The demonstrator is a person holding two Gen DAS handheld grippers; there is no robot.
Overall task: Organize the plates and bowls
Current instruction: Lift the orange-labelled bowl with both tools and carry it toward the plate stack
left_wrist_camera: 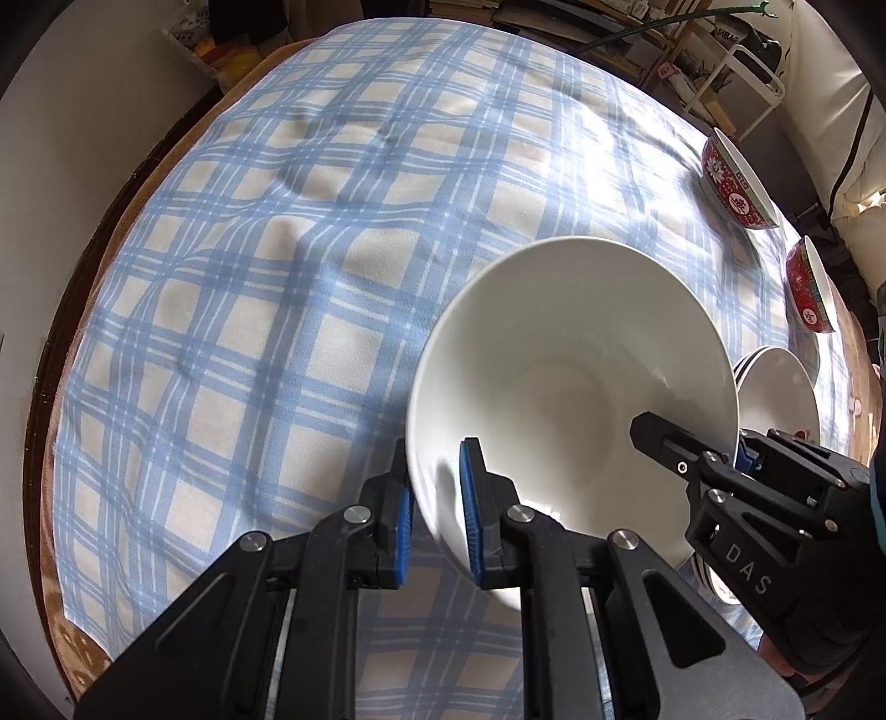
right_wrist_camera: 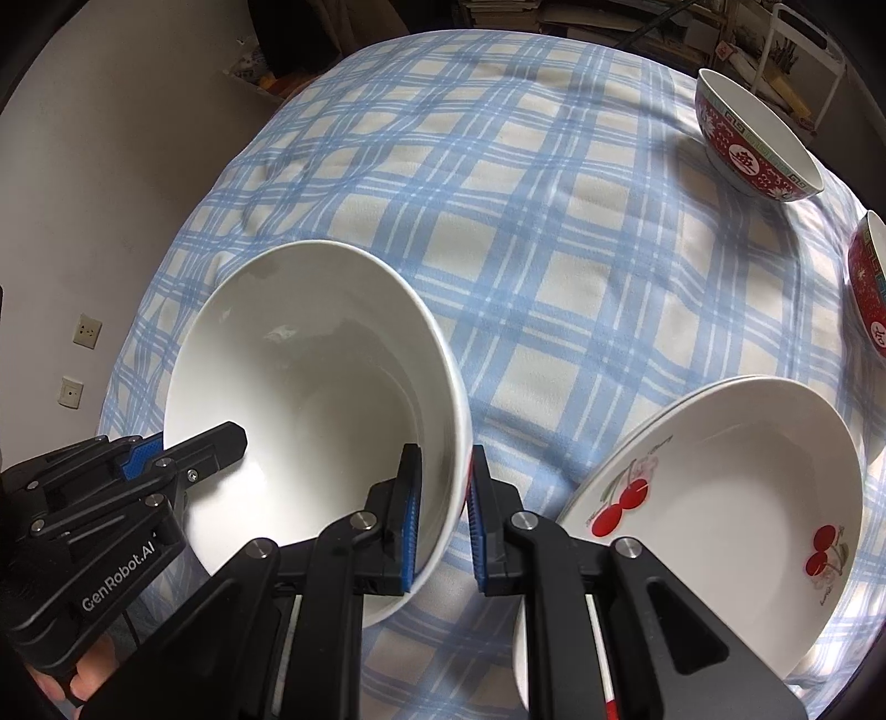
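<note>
Daylight is falling across a blue-and-cream plaid tablecloth (left_wrist_camera: pixel 332 249) draping a round wooden table (left_wrist_camera: pixel 83 310), while a pale wall (right_wrist_camera: pixel 138 166) carrying two electrical outlets (right_wrist_camera: pixel 87 331) is standing behind it and cluttered shelves (right_wrist_camera: pixel 637 22) are filling the far end.

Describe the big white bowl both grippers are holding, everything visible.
The white bowl is large, deep, plain and glossy, ceramic by its look, and empty. It is tilted above the blue plaid tablecloth. The left gripper clamps one side of its rim, the right gripper the opposite side, each with one pad inside and one outside.
</note>
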